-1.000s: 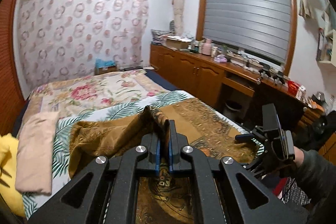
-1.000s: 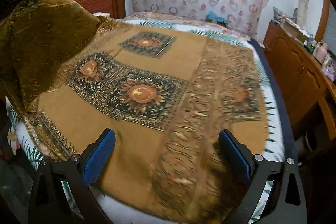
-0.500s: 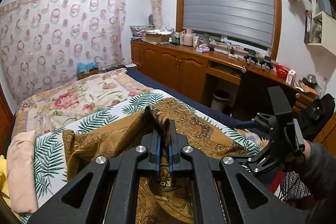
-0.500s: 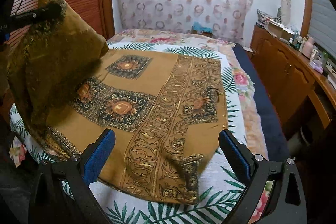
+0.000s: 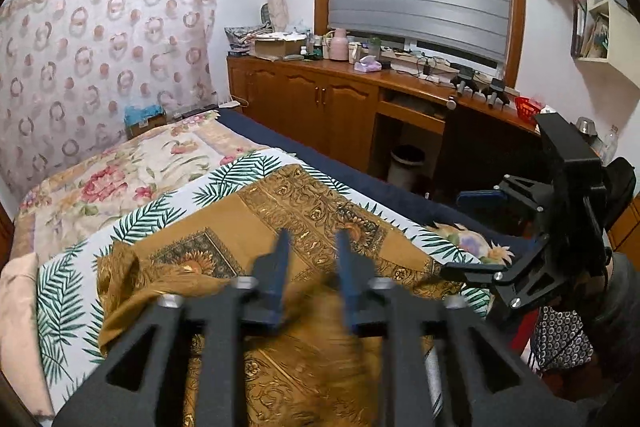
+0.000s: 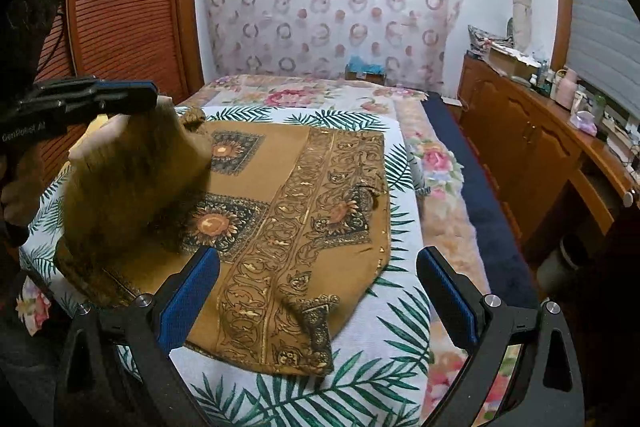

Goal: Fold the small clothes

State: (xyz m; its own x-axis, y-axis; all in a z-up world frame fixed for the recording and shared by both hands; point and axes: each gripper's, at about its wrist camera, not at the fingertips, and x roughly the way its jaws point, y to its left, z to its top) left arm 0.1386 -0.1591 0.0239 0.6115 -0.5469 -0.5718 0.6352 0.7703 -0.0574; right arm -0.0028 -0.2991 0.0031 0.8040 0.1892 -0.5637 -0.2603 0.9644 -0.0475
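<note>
A mustard-brown patterned cloth point(image 6: 288, 211) with dark sunflower squares lies on the bed's palm-leaf sheet point(image 6: 360, 379). It also shows in the left wrist view point(image 5: 256, 219). My left gripper point(image 5: 308, 275) is open above the cloth, with nothing between its fingers. In the right wrist view the left gripper point(image 6: 120, 95) hovers at the left, with a blurred fold of cloth point(image 6: 136, 187) dropping just below it. My right gripper point(image 6: 318, 291) is wide open and empty above the cloth's near edge; it also shows at the right of the left wrist view point(image 5: 520, 227).
A folded pink garment point(image 5: 18, 327) lies at the bed's left edge. A floral quilt point(image 5: 120, 175) covers the far half of the bed. A wooden sideboard point(image 5: 360, 95) with clutter runs along the right wall. A waste bin point(image 5: 406, 163) stands under it.
My left gripper has opened and let go of the cloth corner, which is falling back onto the bed. My right gripper has drawn back from the cloth, still open.
</note>
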